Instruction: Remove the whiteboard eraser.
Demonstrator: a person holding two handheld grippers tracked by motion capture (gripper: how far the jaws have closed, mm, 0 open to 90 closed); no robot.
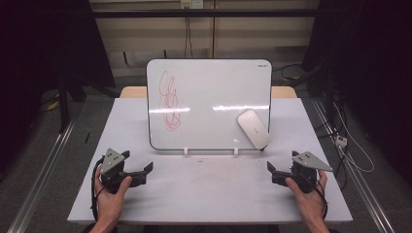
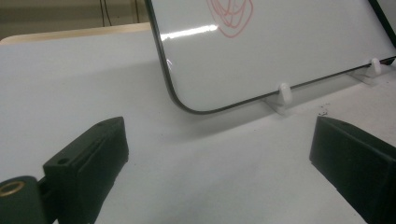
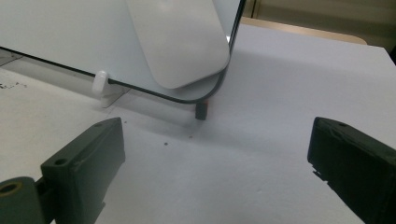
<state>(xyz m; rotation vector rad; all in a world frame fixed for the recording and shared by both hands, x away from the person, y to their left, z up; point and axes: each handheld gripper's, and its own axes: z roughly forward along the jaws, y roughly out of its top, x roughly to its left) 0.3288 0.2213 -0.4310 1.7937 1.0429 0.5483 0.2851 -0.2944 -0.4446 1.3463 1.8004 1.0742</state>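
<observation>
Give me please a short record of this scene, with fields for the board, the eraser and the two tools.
board: whiteboard leaning back on two white clips, red scribble on its left part
eraser: white eraser stuck on the board's lower right corner
left tool: left tool on the table, jaws open, empty
right tool: right tool on the table, jaws open, empty

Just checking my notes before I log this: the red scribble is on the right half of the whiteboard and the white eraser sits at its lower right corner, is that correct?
Not quite. The red scribble is on the left half of the whiteboard, as the high view shows. The white eraser does sit at its lower right corner.
</observation>
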